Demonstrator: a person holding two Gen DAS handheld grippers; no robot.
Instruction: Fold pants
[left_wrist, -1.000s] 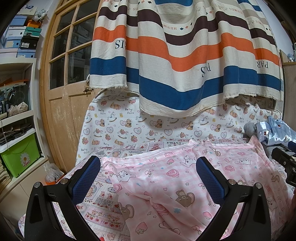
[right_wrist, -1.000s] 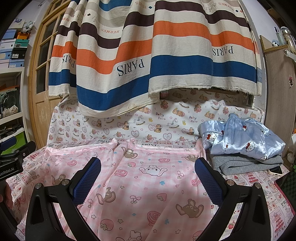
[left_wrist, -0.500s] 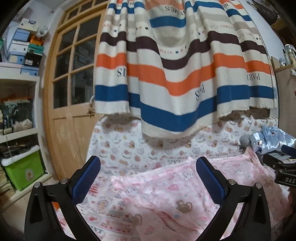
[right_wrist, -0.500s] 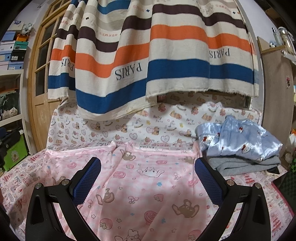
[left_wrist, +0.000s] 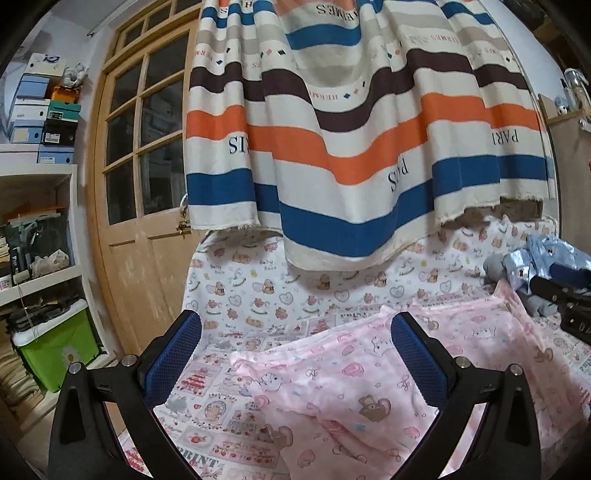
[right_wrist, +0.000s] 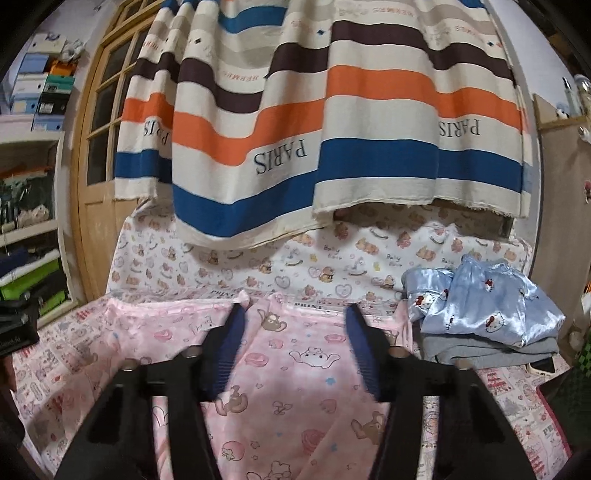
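Pink cartoon-print pants (right_wrist: 288, 373) lie spread flat on the printed sheet of the bed; they also show in the left wrist view (left_wrist: 351, 391). My left gripper (left_wrist: 295, 332) is open and empty, hovering above the pants' left part. My right gripper (right_wrist: 293, 325) is open but narrower, empty, above the pants' middle near their far edge. The right gripper's body (left_wrist: 565, 299) shows at the right edge of the left wrist view.
A stack of folded clothes, blue satin over grey (right_wrist: 487, 317), sits at the bed's right. A striped towel (right_wrist: 314, 129) hangs over the back wall. A wooden door (left_wrist: 136, 206) and shelves with a green bin (left_wrist: 55, 350) stand left.
Both grippers have lifted and tilted up, away from the pants. My right gripper's jaws have narrowed by about half. The left jaws stay wide.
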